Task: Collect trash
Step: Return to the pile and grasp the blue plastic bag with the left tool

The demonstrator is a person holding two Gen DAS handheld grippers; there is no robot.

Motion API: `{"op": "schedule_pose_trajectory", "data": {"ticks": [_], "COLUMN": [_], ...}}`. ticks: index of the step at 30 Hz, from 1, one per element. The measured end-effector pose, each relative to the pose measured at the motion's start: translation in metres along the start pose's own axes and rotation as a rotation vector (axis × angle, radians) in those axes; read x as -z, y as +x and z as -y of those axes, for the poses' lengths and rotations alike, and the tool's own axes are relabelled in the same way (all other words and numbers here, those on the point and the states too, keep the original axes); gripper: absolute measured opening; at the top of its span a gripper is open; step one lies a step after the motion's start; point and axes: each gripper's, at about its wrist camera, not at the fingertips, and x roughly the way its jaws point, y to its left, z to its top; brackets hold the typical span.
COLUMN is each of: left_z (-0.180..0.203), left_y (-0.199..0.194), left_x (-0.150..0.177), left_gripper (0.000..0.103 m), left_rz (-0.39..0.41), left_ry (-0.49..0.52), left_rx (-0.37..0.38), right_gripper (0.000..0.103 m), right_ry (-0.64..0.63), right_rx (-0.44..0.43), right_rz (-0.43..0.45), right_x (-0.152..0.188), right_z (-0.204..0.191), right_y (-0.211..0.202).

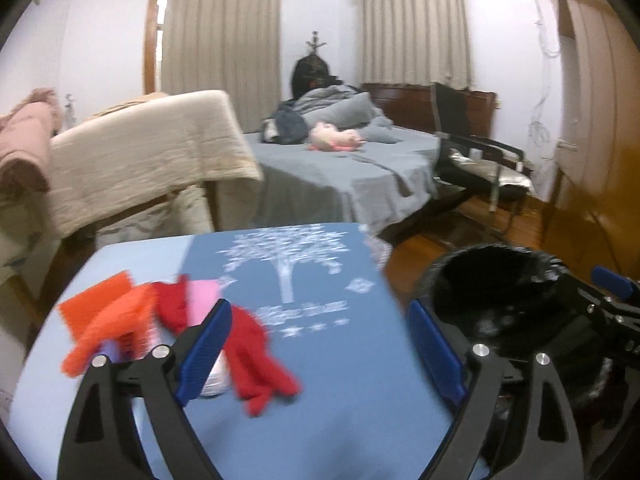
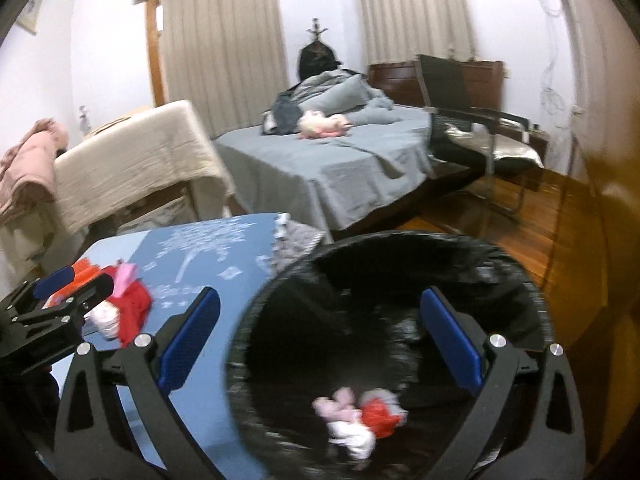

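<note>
Black-lined trash bin [image 2: 392, 320] sits beside blue table [image 1: 320, 400]; pink, white and red scraps [image 2: 356, 420] lie at its bottom. Right gripper [image 2: 320, 344] hovers over bin, jaws spread wide, nothing between. Left gripper [image 1: 320, 344] over table, jaws apart, empty, just beside red, orange, pink paper pile [image 1: 168, 312].
</note>
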Motion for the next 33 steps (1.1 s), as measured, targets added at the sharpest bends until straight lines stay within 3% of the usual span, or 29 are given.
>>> {"op": "schedule_pose_trajectory", "data": {"ticks": [14, 23, 33], "left_z": [-0.116, -0.149, -0.172], "left_y": [-0.01, -0.001, 0.02], "left_x": [0.043, 0.059, 0.069], "left_gripper": [0.086, 0.079, 0.077], "left_rz": [-0.051, -0.101, -0.156], "left_ry": [-0.107, -0.161, -0.214], "left_rx": [-0.243, -0.276, -0.268], "right_gripper": [0.098, 0.098, 0.097], "right_ry": [-0.123, -0.179, -0.202], "right_rx": [-0.158, -0.208, -0.231], "right_rz": [-0.049, -0.082, -0.111], "right_x": [0.014, 0.024, 0.027], "right_z": [-0.113, -0.154, -0.171], "right_y": [0.032, 0.047, 0.061]}}
